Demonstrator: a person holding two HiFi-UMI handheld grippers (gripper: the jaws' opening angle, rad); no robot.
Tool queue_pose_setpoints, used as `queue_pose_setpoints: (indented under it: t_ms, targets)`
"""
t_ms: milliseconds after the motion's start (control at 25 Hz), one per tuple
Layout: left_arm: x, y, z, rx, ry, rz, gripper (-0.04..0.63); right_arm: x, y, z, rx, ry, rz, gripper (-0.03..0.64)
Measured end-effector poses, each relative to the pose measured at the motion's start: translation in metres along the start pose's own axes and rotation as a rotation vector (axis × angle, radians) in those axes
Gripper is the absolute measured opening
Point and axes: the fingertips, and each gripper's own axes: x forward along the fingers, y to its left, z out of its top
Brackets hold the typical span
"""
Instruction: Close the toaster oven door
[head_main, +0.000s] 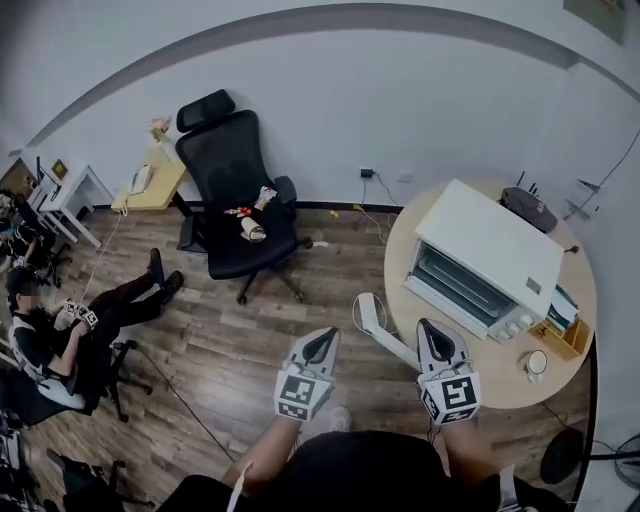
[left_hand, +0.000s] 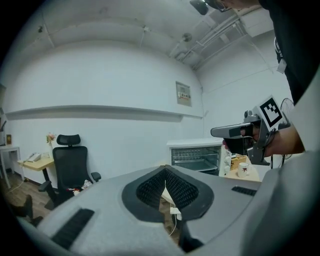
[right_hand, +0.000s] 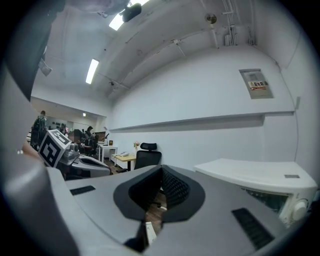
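Toaster oven (head_main: 490, 255) sits on the round wooden table (head_main: 500, 385) at the right of the room, ahead of the person and off to their right. Its front faces back toward them at a slant, and the long edge of that front runs from the table's near-left rim across to the knobs (head_main: 515, 325) at the far end. From the left gripper's side I can see the racks inside, so the door (head_main: 455, 290) looks to be dropped open, though I can't make out its edge cleanly.

Both tools are held out level in front of the person, well short of the oven. The left gripper (head_main: 322, 342) has its jaws brought together with nothing between them. The right gripper (head_main: 435, 335) is likewise closed and empty. The right one is plainly the nearer, its tip close by the table's rim and roughly in line with the left end of the oven front. The left one hangs over bare floor, further off.

My guess is the right hand should reach in low and lift the door's long edge up toward the oven.
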Motion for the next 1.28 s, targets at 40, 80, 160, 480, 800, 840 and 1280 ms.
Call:
queue_pose_setpoints:
  t_ms: [40,80,160,480,800,840,1280]
  targets:
    - [0.006,0.002,0.0,0.002,-0.004,-0.026,0.006,0.001,-0.001,0.0,0.0,0.003,-0.022,-0.006]
    - [0.012,0.003,-0.001,0.012,-0.004,-0.053,0.006,0.002,-0.001,-0.001,0.001,0.007,-0.045,-0.006]
    - [0.025,0.003,-0.004,0.039,0.0,-0.108,0.006,0.003,-0.004,-0.003,0.004,0.014,-0.094,-0.006]
    - [0.06,-0.006,-0.014,0.091,0.01,-0.27,0.006,-0.014,-0.019,-0.02,0.03,0.075,-0.314,-0.006]
    - [0.088,-0.036,-0.034,0.195,0.058,-0.387,0.008,-0.046,-0.044,-0.042,0.075,0.104,-0.446,-0.006]
    - [0.093,-0.037,-0.039,0.213,0.07,-0.388,0.008,-0.049,-0.047,-0.046,0.085,0.107,-0.454,-0.006]
    - [0.12,-0.053,-0.086,0.484,0.173,-0.473,0.008,-0.067,-0.059,-0.067,0.12,0.141,-0.468,-0.006]
